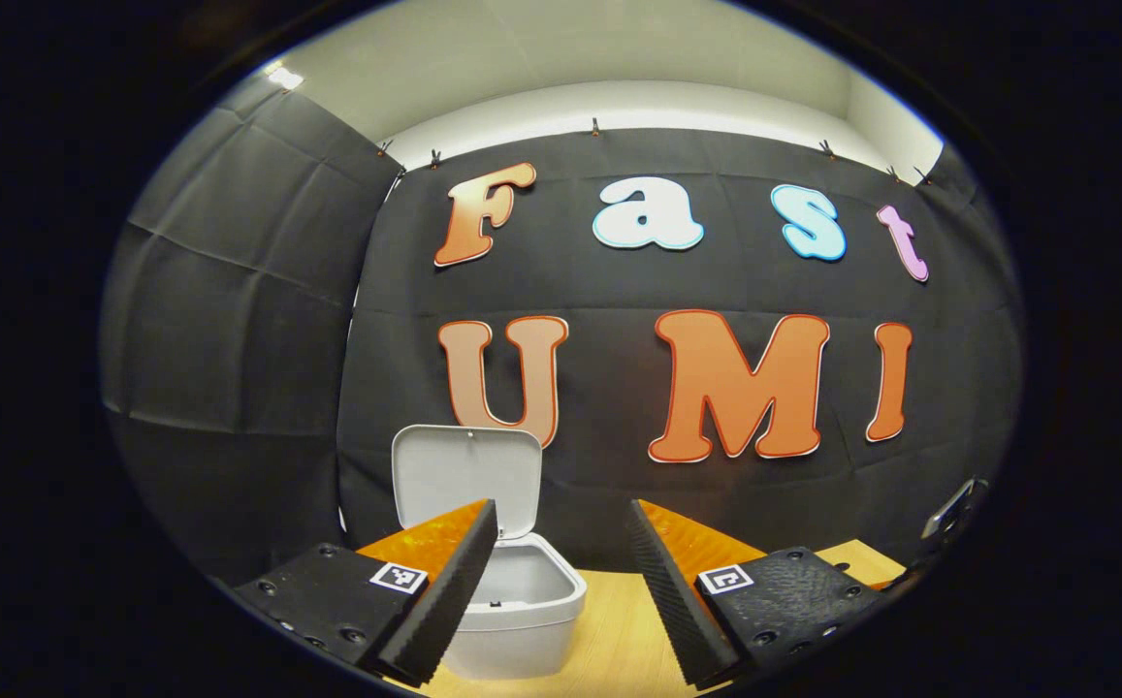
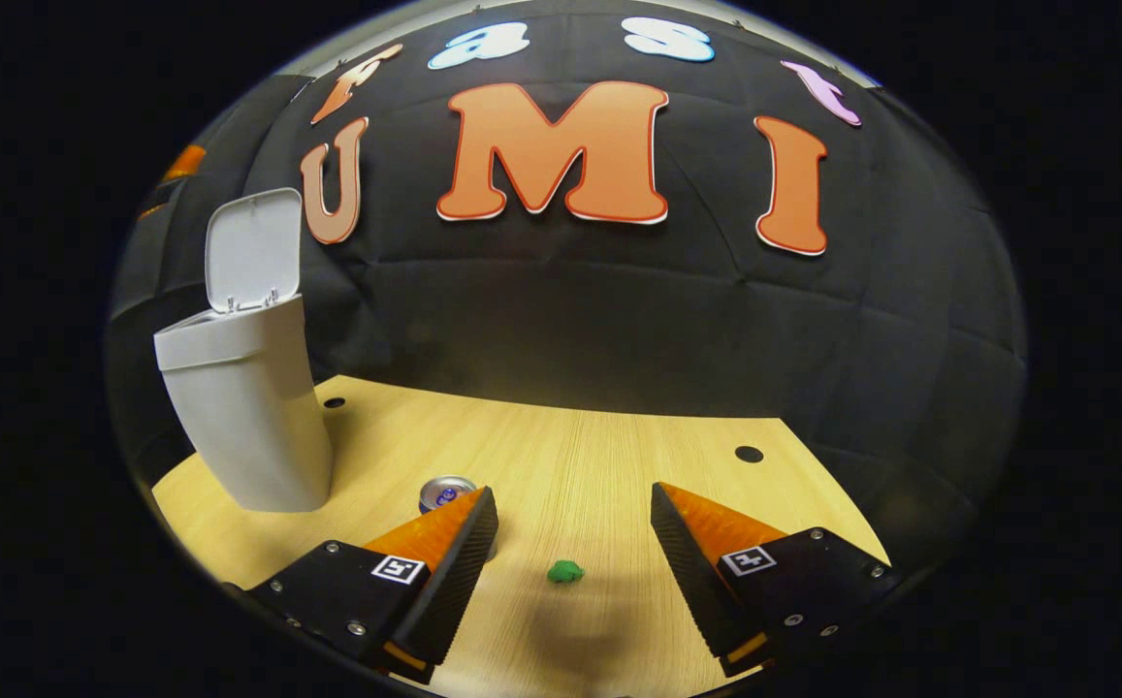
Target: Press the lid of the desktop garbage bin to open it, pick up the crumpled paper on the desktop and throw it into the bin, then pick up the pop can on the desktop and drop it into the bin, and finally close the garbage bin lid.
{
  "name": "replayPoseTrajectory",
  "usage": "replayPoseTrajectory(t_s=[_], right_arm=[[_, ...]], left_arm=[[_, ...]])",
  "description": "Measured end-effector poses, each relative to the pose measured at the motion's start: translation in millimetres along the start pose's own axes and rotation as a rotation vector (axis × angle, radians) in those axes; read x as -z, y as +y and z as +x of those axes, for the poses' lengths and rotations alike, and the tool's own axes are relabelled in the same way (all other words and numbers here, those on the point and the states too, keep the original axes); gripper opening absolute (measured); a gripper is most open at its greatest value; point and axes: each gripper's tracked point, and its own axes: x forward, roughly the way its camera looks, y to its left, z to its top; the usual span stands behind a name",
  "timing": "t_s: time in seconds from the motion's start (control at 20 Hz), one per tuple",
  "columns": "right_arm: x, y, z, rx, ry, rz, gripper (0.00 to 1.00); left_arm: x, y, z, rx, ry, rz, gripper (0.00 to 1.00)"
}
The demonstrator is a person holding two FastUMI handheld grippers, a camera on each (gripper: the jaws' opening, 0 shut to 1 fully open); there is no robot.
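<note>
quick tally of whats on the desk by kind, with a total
garbage bin, lid up: 1
pop can: 1
crumpled green paper: 1
total: 3

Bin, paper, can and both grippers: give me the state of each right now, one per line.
Garbage bin: upright on the table.
Lid: open, standing up.
Crumpled paper: green, on the table, not held.
Pop can: upright on the table, not held.
Left gripper: open, holding nothing.
Right gripper: open above the paper.
</note>
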Motion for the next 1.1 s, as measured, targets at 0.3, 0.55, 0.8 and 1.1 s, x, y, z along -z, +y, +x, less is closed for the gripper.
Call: replayPoseTrajectory(t_s=[0.3, 0.55, 0.8, 1.1], right_arm=[[42.5, 6.3, 31.7, -0.019, 0.105, -0.016, 0.95], [74.0, 1.8, 55.0, 0.001, 0.163, -0.027, 0.95], [113.1, -0.2, 73.4, 0.008, 0.258, -0.041, 0.95], [134.0, 2.5, 78.9, 0.008, 0.321, -0.060, 0.75]], left_arm=[[-10.5, -30.4, -25.5, 0.053, -0.017, 0.066, 0.87], [-6.9, -44.5, -38.1, 0.079, 0.009, 0.100, 0.87], [-1.4, -47.2, -47.4, 0.083, 0.037, 0.127, 0.90], [6.5, -46.4, -52.7, 0.086, 0.070, 0.144, 0.88]])
